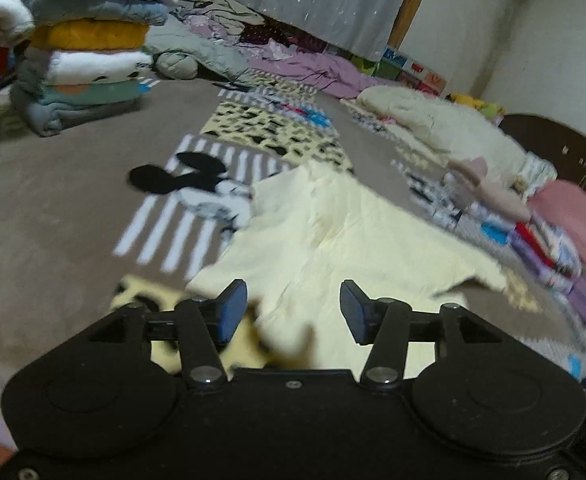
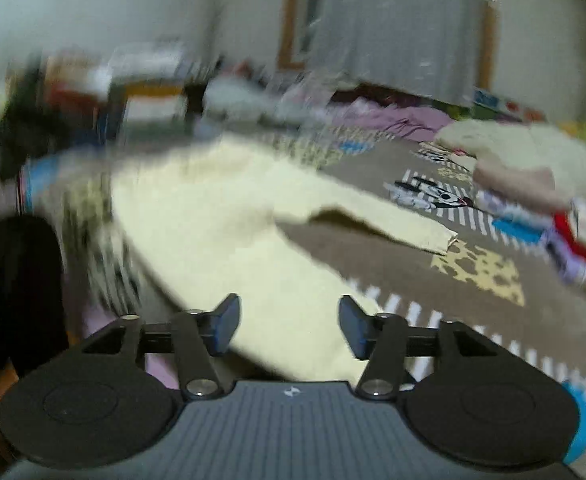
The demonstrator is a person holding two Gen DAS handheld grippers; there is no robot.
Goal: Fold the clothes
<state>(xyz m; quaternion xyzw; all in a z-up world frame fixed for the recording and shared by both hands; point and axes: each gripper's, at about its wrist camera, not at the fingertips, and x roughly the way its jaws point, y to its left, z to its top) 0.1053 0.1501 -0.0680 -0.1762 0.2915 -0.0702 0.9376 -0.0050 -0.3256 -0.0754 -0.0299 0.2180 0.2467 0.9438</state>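
Jaws wide apart, both grippers empty above pale-yellow garment (image 1: 333,232).

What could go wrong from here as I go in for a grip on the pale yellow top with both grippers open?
1. The right view is smeared with motion blur, so the right gripper may close off target on the yellow top.
2. The left gripper hangs over a rumpled edge of the top and might pinch several layers.
3. One sleeve lies splayed aside and could drag crooked.
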